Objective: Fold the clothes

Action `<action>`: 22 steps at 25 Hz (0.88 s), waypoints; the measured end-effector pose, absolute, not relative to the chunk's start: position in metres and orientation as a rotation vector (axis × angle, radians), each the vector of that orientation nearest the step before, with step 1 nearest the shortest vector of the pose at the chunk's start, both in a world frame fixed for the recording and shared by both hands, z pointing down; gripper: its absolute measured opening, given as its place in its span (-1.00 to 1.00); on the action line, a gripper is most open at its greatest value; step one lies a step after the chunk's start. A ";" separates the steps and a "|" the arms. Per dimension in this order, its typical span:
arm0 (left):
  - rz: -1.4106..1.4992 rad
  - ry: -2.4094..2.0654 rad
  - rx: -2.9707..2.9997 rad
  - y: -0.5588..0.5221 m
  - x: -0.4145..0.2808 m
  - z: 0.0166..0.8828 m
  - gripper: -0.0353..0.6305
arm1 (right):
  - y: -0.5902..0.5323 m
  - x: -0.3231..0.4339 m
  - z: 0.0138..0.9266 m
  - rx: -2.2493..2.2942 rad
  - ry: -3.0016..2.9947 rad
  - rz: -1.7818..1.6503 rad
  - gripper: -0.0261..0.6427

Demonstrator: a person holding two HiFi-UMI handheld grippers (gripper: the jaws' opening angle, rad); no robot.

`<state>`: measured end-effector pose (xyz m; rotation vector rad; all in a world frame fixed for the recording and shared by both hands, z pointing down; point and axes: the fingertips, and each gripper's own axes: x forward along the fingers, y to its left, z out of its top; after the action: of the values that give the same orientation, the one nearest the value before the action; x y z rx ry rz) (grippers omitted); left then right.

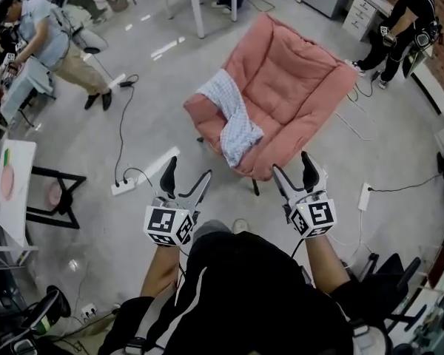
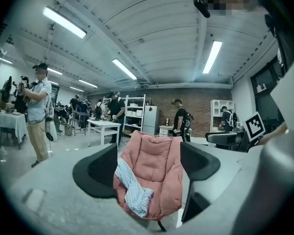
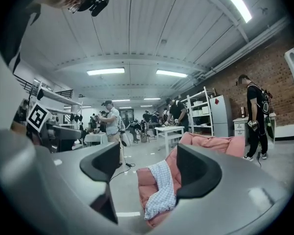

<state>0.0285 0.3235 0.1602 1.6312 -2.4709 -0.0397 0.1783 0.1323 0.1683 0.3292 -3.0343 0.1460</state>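
- The floor (image 1: 133,124) is where we stand, and a bare stretch of it separates us from the furniture ahead.
- The chair (image 1: 288,87) is the big padded pink one just beyond both tools. It is turned at an angle, so its front edge faces us and slightly left.
- The cloth (image 1: 233,120), a pale checked garment, is draped over the chair's left arm.
  - Its long axis runs from the far end on top of the arm to the near end, which hangs past the front edge toward us.
  - It is bunched, not spread flat, and only 1 garment shows.
- The left gripper (image 1: 186,172) is held out level, with its 2 jaws standing wide apart and nothing between them. Its own view shows the cloth through the gap, a little left of middle and well short of contact.
- The right gripper (image 1: 292,165) is also level, with its jaws apart and empty. Its own view shows the cloth in the gap, with the chair's seat behind the right jaw.
- We judge that the cloth lies straight ahead, between the lines of the 2 grippers.
  - Its hanging near end is the closest part to both.
  - Neither hand is clearly nearer, though the left seems slightly better lined up with the hanging end.
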 end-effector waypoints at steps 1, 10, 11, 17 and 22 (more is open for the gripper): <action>-0.029 -2.455 1.637 0.318 0.029 0.164 0.31 | 0.129 0.179 0.174 0.331 -3.023 0.155 0.15; -0.014 -2.360 1.636 0.281 -0.012 0.201 0.30 | 0.109 0.132 0.217 0.276 -2.912 0.172 0.06; -0.014 -2.350 1.628 0.281 -0.019 0.205 0.30 | 0.110 0.123 0.221 0.263 -2.903 0.166 0.05; 0.004 -2.322 1.606 0.272 -0.061 0.230 0.27 | 0.105 0.063 0.252 0.185 -2.849 0.152 0.01; 0.024 -2.275 1.586 0.273 -0.082 0.262 0.25 | 0.123 0.021 0.292 0.066 -2.787 0.081 -0.09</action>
<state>-0.0823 0.2733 0.2624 1.5861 -2.2753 0.0239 0.0206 0.1225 0.2920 0.0657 -2.7867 0.0810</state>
